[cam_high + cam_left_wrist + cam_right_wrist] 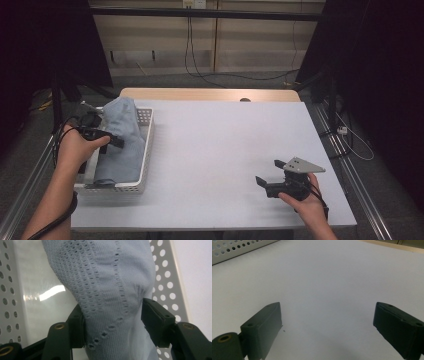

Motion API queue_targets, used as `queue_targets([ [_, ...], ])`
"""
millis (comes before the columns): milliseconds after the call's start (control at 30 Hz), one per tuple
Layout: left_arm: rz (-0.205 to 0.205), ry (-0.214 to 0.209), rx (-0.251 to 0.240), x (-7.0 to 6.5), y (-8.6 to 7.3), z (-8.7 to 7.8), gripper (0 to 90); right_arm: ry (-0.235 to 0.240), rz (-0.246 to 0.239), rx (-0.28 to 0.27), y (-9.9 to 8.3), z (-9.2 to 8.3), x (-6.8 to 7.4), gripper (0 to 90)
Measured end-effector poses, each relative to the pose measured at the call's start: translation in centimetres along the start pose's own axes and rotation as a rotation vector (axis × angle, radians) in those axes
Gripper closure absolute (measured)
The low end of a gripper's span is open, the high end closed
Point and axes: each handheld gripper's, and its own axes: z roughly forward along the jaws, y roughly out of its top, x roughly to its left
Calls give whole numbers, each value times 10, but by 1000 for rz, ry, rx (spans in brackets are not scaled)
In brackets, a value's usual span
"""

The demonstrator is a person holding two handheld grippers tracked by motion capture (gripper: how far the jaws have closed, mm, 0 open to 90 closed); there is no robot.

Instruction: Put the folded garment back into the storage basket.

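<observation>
Blue cloth [122,140], long axis front-back in basket [146,150].

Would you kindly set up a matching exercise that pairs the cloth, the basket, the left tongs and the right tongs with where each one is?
Things:
1. pale blue cloth
2. white basket
3. left tongs
4. right tongs

Places or states:
A. open over the bare table top, nothing between the jaws
B. at the table's left edge, holes in its walls
C. lying inside the basket
D. jaws on either side of a fold of cloth

Pairs: 1-C, 2-B, 3-D, 4-A
</observation>
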Motion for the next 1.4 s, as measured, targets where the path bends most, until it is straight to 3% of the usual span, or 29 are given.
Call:
queue_targets([
  [367,1,34,-15,4,0,-7,368,0,3,1,0,0,0,75],
  [633,3,42,-64,8,1,-17,354,1,1,0,0,0,0,75],
  [867,25,57,-91,6,3,-17,353,1,-1,-1,0,0,1,75],
  [1167,46,91,-158,6,10,-9,427,2,-2,3,0,1,1,75],
  [1400,57,122,-203,7,17,-2,614,2,-3,5,0,2,0,75],
])
